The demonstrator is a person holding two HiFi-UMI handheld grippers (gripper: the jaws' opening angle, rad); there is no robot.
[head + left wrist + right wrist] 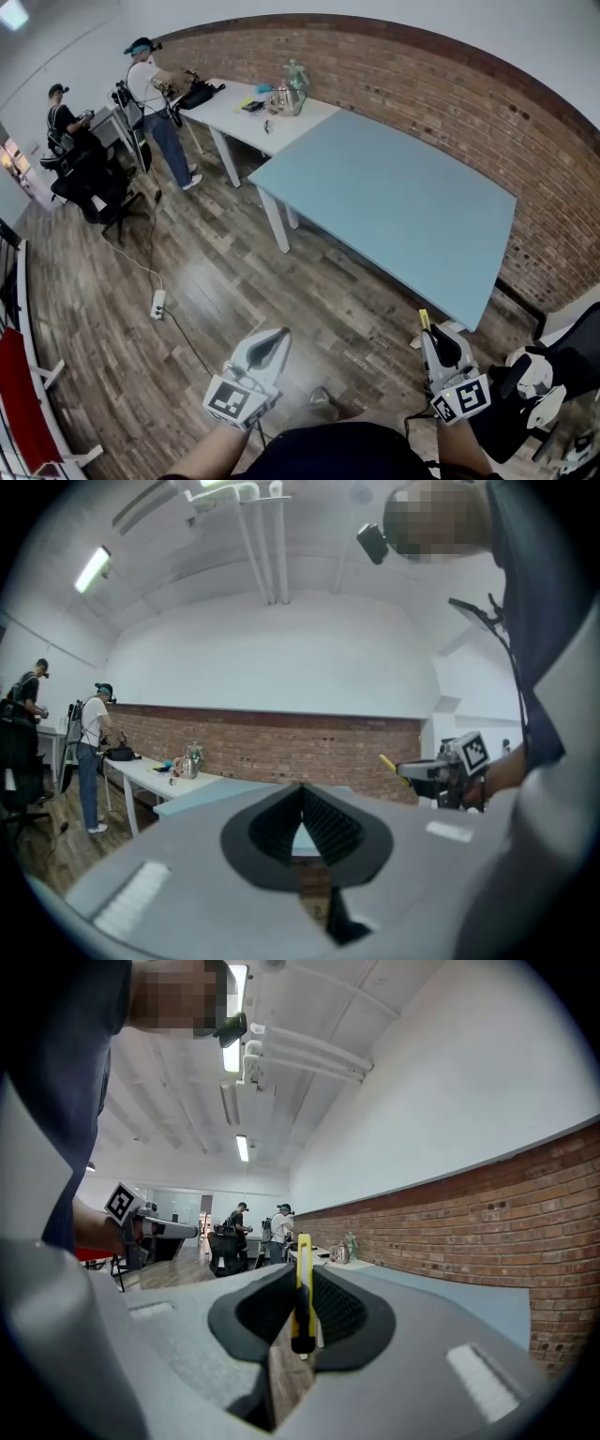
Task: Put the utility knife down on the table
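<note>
Since the put-down turns on how the knife lies relative to the table, we read the scene from left to right.

At the left, the left gripper [269,347] hangs over the floor [216,272], well apart from the table. Its own view shows the jaws brought together at the tips with nothing between them.

In the middle, the table [394,202] offers a bare top, and its near corner reaches toward the right side of the head view.

At the right, the right gripper [441,339] is clamped on the knife [302,1283] — the yellow body stands edge-on between the jaws. The knife's long axis runs along the jaws, and its free end projects past the jaw tips, pointing forward at the table's near corner. In the head view that end lies just beside the corner, yet the gripper itself is over the floor, not over the top. In the right gripper view the top lies ahead and to the right of the jaws. We cannot tell how high the knife is above the top.

We judge that the right gripper is the only one placed to act. The next move calls for carrying it forward over the top and bringing the knife's long axis near level with the surface — only then parting the jaws.
</note>
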